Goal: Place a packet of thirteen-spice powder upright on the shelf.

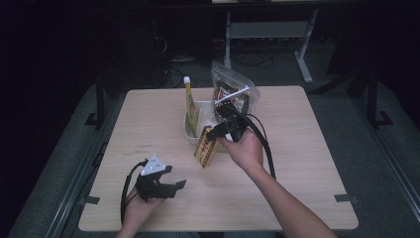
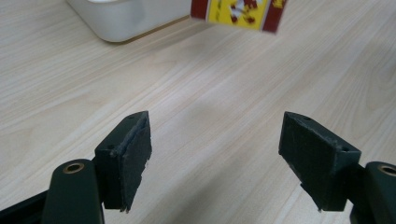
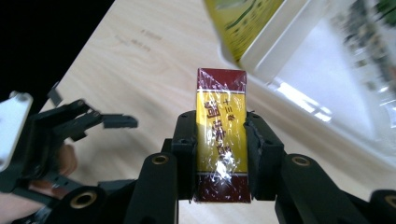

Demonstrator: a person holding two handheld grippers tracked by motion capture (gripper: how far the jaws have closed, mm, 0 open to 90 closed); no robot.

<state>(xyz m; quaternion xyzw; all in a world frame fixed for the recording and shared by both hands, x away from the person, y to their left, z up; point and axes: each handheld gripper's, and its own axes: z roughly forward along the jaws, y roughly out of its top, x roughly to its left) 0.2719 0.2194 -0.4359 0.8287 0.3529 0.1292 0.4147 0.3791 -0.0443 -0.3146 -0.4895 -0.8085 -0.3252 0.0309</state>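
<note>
Reaching forward from the table's near edge in the high view, the person's right forearm angles up and to the left, with the right hand [image 1: 246, 148] wrapped around the right gripper [image 1: 214, 134] near the middle of the wooden table [image 1: 307, 163]. Its jaws point left and slightly toward the person, and they are clamped on a red-and-yellow box [image 1: 205, 147] wrapped in shiny film. In the right gripper view the two black jaws press on the long sides of the box [image 3: 222, 154], which stands lengthwise between them with its yellow printed face toward the camera. From above, the box hangs tilted just in front of a white plastic bin [image 1: 199, 115]; whether its lower end touches the table I cannot tell.

The bin sits at the table's centre, toward the far side. A tall yellow-green packet [image 1: 190, 106] leans upright at the bin's left wall, and a clear zip bag [image 1: 236, 89] with printed packs inside rises at its right.

Near the front left corner, the left hand [image 1: 136, 208] holds the left gripper [image 1: 174, 179] low over the table, pointing right, its grey three-cornered plate [image 1: 152, 165] on top. Its jaws stand wide apart with nothing between them, and the left gripper view shows bare wood between the pads [image 2: 136, 161].
</note>
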